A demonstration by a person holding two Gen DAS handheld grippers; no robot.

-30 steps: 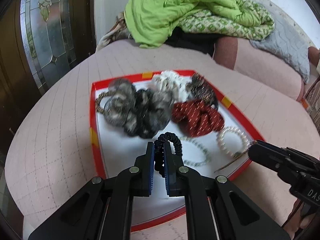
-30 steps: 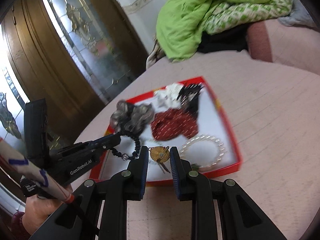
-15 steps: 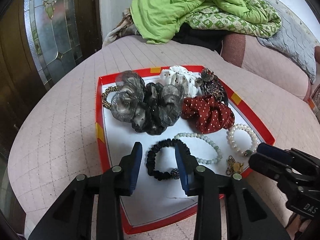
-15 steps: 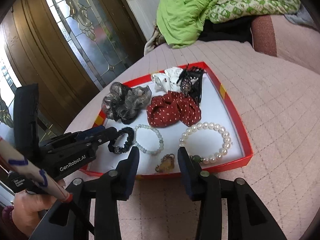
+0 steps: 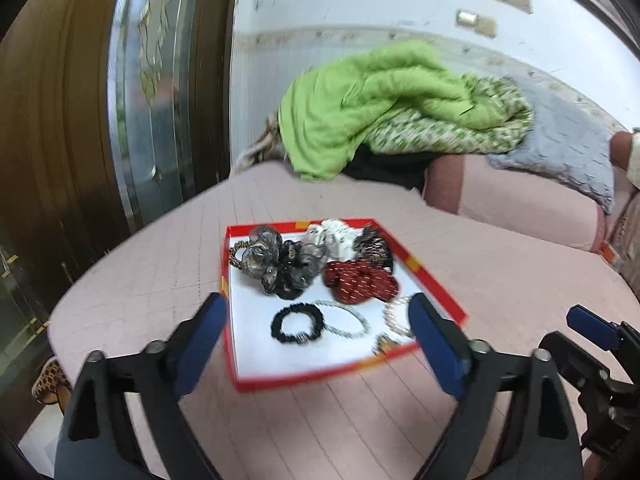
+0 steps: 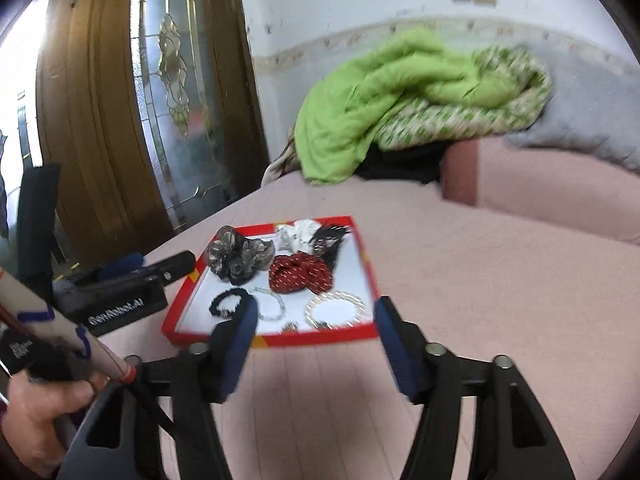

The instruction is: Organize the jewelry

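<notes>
A red-rimmed tray (image 5: 436, 280) with a white floor lies on the pink quilted surface; it also shows in the right wrist view (image 6: 370, 280). In it lie a grey-black scrunchie (image 5: 280, 260), a white scrunchie (image 5: 332, 236), a red dotted scrunchie (image 5: 360, 280), a black beaded bracelet (image 5: 296, 323), a pale green bead bracelet (image 5: 348, 320), a white pearl bracelet (image 6: 335, 309) and a small gold pendant (image 5: 384, 344). My left gripper (image 5: 318, 346) is wide open and empty, above the tray's near edge. My right gripper (image 6: 314, 344) is wide open and empty, just in front of the tray.
A green quilt (image 5: 384, 104) is piled on the pink bed (image 5: 500, 280) at the back, with a grey blanket (image 5: 560, 160) beside it. A wooden door with leaded glass (image 6: 176, 112) stands at the left. The left gripper's body (image 6: 120, 292) sits left of the tray.
Both grippers let go of their pieces, the black bracelet and the gold pendant, which now lie in the tray. Both opened wide and pulled back and up from the tray.
</notes>
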